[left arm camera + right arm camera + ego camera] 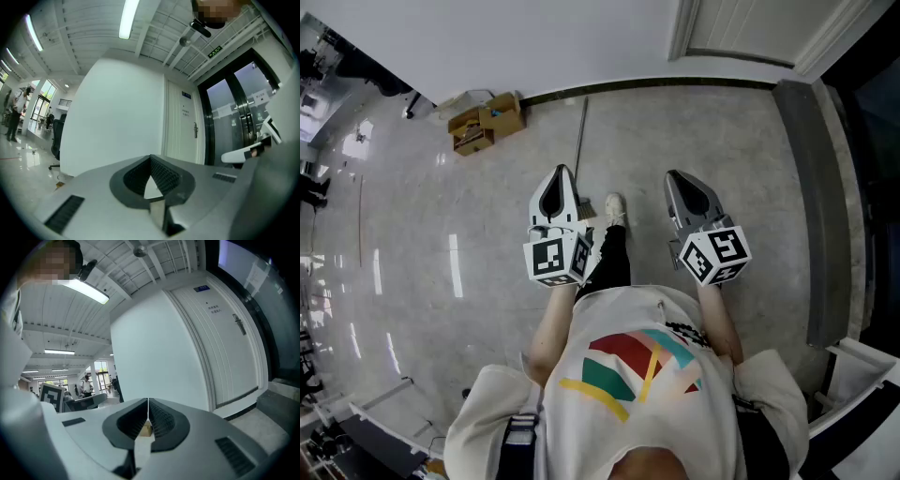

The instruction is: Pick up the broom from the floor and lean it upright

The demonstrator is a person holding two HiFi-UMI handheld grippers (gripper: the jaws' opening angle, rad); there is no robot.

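Both your left claw [563,171] and right claw [673,175] are clenched, empty. Reach for the broom [581,131] without opening and you'd likely just shove its handle along the floor [478,234].

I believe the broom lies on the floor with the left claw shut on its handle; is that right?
Not quite. The left claw is shut on nothing, as the left gripper view shows. The broom does lie on the floor, ungrasped.
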